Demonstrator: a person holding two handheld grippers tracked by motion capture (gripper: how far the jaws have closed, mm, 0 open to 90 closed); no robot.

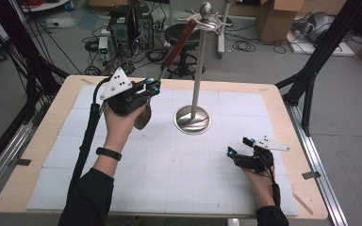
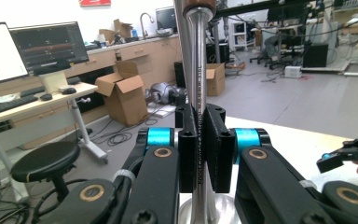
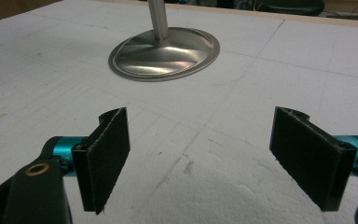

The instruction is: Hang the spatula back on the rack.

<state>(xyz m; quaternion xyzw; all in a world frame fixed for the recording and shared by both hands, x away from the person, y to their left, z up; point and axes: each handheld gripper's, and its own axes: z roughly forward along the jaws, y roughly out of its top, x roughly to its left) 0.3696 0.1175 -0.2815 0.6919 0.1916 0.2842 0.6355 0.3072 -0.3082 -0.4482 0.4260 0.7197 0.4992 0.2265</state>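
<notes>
A long utensil with a red-brown wooden handle (image 1: 179, 43) and a steel shaft (image 2: 196, 70) is held tilted, its handle tip up near the hooks at the top of a steel stand (image 1: 199, 66). My left gripper (image 1: 152, 86) is shut on the shaft, and the utensil's brown head (image 1: 143, 117) hangs below the hand. In the left gripper view the two pads (image 2: 218, 144) press the shaft from both sides. My right gripper (image 1: 238, 146) rests open near the table's right front, with nothing between its pads (image 3: 105, 156). It faces the stand's round base (image 3: 163, 53).
A white gridded mat (image 1: 169, 169) covers the wooden table (image 1: 42, 155). The stand's base (image 1: 193, 120) sits mid-table. Beyond the far edge stand a black stool (image 1: 181, 35), computers, cables and cardboard boxes (image 1: 275, 19). Black frame legs (image 1: 311, 75) flank the table.
</notes>
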